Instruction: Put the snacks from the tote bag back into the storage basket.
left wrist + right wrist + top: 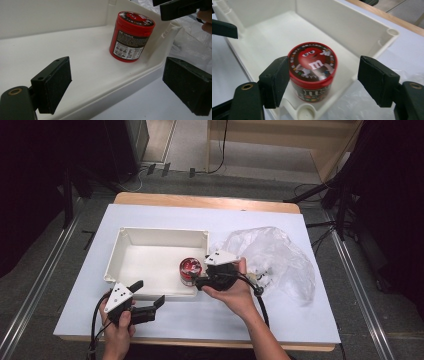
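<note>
A red candy can [190, 269] with a cartoon face on its lid stands upright inside the white tray [150, 237], in the tray's front right corner. My right gripper [200, 272] reaches the can from the right. In the right gripper view the can [312, 67] sits between the open jaws [325, 80]: one pad [274, 80] lies right beside it and the other pad [377, 80] stands well apart. My left gripper [148, 293] hovers open at the tray's front wall, holding nothing. In the left gripper view its jaws [120, 85] straddle the tray rim [140, 77], short of the can [131, 37].
A crumpled clear plastic bag [275, 255] lies on the white table cover [210, 320] just right of the tray, behind my right hand. The wooden table edge [205, 200] runs along the far side. Cables and stands are on the floor beyond.
</note>
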### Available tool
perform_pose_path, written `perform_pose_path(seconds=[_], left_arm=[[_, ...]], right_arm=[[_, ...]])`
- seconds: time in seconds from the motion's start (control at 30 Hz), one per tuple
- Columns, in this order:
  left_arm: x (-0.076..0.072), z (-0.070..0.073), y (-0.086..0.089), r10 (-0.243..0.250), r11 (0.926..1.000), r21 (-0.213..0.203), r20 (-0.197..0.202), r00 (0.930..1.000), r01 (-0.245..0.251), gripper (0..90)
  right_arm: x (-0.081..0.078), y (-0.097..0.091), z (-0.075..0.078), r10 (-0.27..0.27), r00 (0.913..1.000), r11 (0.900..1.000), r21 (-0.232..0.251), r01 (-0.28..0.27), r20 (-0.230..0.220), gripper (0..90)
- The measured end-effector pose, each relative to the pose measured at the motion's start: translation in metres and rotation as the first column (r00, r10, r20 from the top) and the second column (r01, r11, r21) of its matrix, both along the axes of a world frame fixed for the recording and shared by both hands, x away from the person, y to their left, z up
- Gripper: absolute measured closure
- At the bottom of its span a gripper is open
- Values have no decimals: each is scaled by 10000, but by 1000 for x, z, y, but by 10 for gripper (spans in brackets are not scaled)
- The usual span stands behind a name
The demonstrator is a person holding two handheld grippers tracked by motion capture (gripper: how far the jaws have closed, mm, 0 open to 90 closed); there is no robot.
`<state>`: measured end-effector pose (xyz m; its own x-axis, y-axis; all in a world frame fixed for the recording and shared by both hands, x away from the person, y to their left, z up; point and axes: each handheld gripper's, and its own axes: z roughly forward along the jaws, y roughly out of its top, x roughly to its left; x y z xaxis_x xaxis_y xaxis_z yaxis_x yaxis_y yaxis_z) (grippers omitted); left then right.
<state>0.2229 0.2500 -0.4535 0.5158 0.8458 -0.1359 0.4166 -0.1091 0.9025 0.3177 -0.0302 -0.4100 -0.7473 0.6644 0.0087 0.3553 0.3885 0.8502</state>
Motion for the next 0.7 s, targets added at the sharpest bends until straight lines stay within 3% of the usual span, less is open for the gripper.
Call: perform_pose_path(seconds=[0.4, 0.7], left_arm=[[1, -2, 0, 51, 10000, 59, -74, 10000, -50, 90], [1, -3, 2, 112, 9999, 68, -75, 9999, -111, 90]], right_arm=[[1, -44, 0, -872, 9960, 9931, 774, 883, -185, 187], [0, -67, -3, -1295, 9913, 9865, 975, 1313, -248, 160]])
